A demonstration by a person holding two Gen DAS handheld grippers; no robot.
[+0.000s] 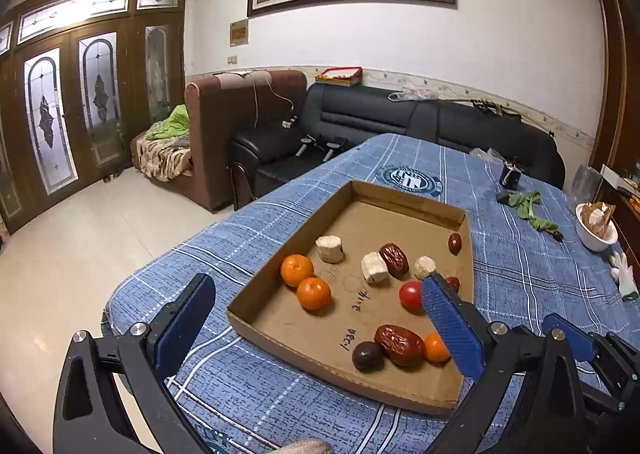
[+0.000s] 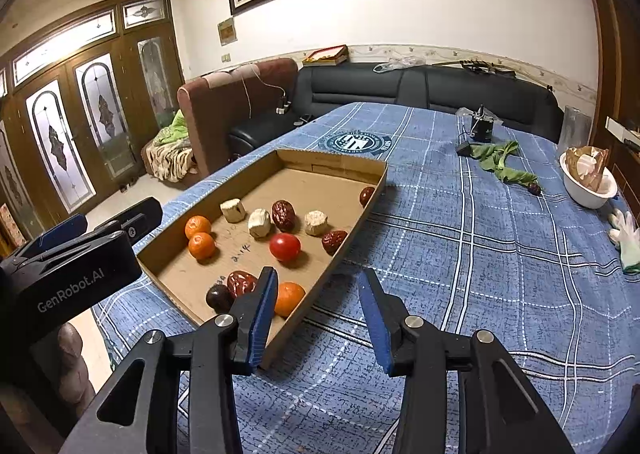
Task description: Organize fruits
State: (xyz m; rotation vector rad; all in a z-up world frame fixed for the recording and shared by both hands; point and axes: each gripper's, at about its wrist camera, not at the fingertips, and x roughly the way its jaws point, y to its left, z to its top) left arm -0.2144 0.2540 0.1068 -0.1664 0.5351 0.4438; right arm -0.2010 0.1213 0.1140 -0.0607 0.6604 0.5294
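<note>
A shallow cardboard tray [image 1: 384, 214] lies on the blue checked tablecloth. In it are two oranges [image 1: 296, 269] side by side, a red tomato [image 1: 411, 296], wrinkled red dates [image 1: 394, 259], a dark plum [image 1: 367, 356], a third orange [image 1: 436, 348] and pale chunks [image 1: 330, 249]. My left gripper [image 1: 316, 288] stands wide open above the tray's near left part, holding nothing. My right gripper [image 2: 318, 278] is partly open over the tray's near right wall [image 2: 340, 254]. Its left finger hangs inside by the third orange [image 2: 289, 298], its right finger outside, and neither pad touches anything.
To the right on the table are a white bowl [image 2: 588, 182], a green cloth [image 2: 500, 164], a white glove [image 2: 626, 238] and a small black device [image 2: 482, 128]. The table's left edge [image 2: 120, 318] drops to a tiled floor. Sofas stand behind the table.
</note>
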